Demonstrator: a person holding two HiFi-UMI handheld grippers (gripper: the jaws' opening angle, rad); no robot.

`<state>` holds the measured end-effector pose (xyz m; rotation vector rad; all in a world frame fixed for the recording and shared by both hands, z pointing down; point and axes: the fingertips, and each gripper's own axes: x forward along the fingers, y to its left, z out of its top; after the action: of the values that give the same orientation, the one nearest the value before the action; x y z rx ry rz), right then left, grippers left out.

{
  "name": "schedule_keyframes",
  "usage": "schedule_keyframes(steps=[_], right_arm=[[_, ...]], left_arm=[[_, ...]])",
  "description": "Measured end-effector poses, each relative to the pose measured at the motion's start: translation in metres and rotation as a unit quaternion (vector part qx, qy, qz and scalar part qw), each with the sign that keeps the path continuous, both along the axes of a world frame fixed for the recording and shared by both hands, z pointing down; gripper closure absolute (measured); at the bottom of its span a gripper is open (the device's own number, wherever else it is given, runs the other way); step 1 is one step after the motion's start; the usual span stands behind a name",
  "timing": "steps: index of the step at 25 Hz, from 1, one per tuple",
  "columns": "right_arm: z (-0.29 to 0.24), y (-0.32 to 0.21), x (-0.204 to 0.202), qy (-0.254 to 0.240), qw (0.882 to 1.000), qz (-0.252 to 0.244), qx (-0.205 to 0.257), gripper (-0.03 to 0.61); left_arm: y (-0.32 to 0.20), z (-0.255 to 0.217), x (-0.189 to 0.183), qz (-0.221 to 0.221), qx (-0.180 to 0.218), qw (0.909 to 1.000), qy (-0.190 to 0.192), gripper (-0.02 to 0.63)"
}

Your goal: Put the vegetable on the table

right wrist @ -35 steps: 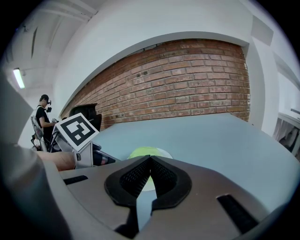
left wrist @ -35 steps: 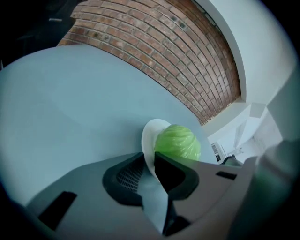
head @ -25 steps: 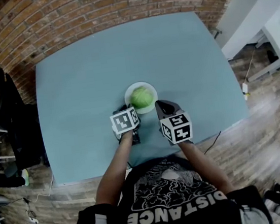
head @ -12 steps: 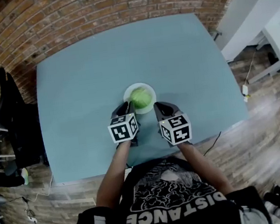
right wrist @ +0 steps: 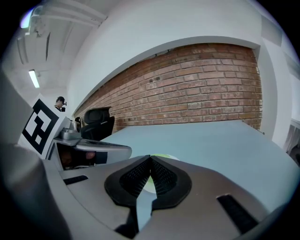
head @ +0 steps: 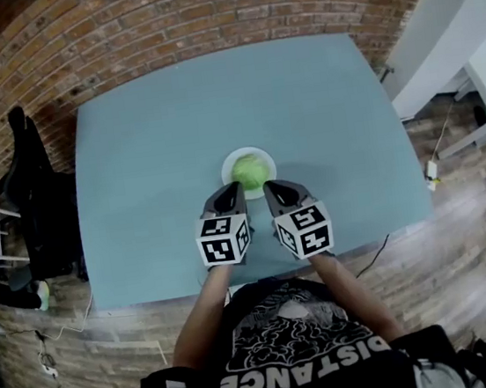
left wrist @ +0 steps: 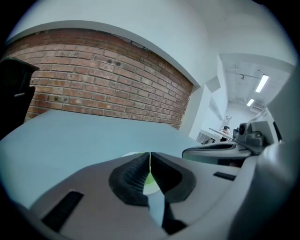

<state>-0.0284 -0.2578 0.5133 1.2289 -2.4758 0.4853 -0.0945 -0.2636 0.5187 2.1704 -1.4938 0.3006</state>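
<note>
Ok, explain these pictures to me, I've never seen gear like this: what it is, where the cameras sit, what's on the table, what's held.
No robot here: a person holds a two-jaw tool in each hand. The left gripper and the right gripper each carry a cube of square markers, part of the tool. The top-down picture comes from a camera on the person's head; the other two come from cameras riding on each gripper, looking along its jaws. On the blue table stands a white plate with a round green vegetable on it. Both grippers point at it from the near side. In each gripper view the jaws are together with nothing between them, so nothing is held; the vegetable is not yet on the table itself.
</note>
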Motion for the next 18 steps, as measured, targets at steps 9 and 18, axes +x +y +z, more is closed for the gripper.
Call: schedule_keyframes(steps=[9, 18], right_arm=[[-0.027, 0.021, 0.000, -0.019, 0.999, -0.020, 0.025, 0.571], [-0.042, 0.047, 0.014, -0.036, 0.998, -0.032, 0.038, 0.571]], left_arm=[[0.032, -0.029, 0.022, 0.009, 0.027, 0.9996, 0.002, 0.614], [0.059, -0.049, 0.045, 0.017, 0.047, 0.9986, -0.017, 0.614]])
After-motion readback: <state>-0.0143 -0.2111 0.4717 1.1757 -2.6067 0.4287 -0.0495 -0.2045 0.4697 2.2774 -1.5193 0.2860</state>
